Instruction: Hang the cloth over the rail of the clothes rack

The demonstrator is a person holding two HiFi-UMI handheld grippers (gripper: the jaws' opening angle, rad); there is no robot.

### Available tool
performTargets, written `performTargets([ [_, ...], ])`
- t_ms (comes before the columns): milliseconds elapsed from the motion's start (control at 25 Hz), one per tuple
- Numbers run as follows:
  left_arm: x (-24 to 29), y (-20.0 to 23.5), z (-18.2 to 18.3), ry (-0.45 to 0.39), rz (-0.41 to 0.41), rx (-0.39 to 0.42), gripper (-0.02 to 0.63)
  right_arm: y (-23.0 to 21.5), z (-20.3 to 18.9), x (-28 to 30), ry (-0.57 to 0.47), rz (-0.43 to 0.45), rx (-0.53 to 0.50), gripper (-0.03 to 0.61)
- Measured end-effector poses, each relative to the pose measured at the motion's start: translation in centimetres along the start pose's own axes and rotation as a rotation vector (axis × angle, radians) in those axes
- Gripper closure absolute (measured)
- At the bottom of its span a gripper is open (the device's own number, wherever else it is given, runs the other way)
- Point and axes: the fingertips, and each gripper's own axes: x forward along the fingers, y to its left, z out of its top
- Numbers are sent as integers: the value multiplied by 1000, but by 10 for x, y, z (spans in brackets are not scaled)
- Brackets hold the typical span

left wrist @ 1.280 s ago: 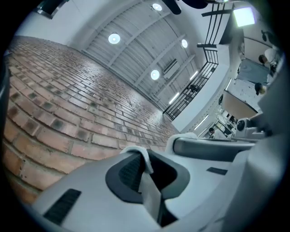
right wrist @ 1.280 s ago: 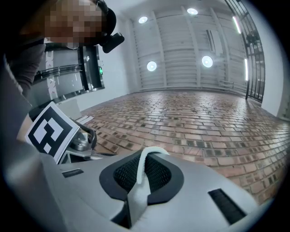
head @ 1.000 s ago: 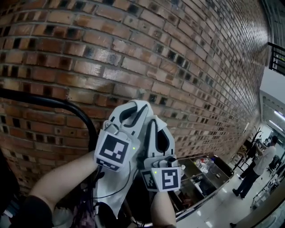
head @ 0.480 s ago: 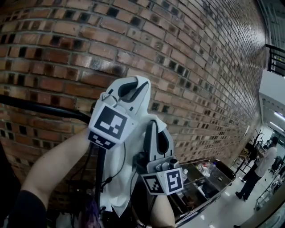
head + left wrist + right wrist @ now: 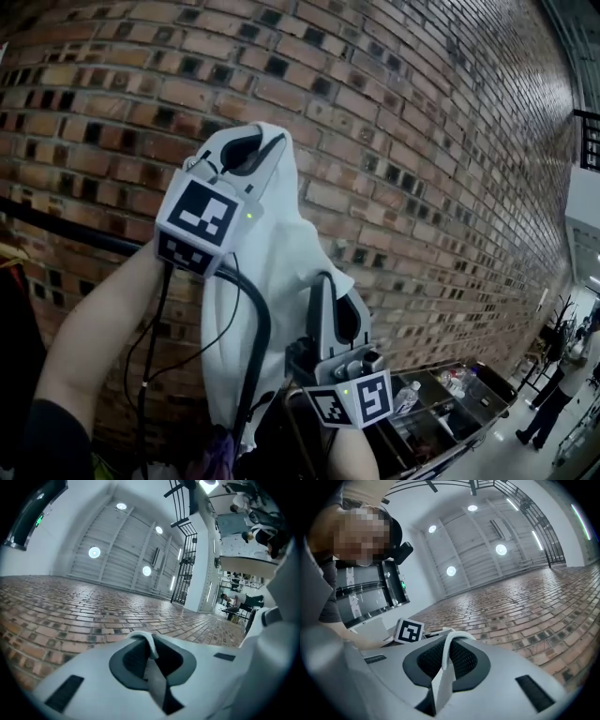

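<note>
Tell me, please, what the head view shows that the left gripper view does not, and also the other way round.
Only the head view shows the black rail, the marker cube on the left gripper, and the person's forearm under it. Only the left gripper view shows the round ceiling lights and a black barred gate. Both views show the brick wall and the left claw shut on a fold of the white cloth.
</note>
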Motion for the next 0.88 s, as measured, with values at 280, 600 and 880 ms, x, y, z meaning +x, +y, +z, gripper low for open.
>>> performTargets([
  [280,-83,98,6,60,115,137,568,46,-3,23,-36,55,39,549],
  [600,-164,174,14,127,193,195,568,82,-21,44,1,37,129,549],
  [880,-234,230,-1,230,244,234,568,112,-34,75,1,75,165,548],
])
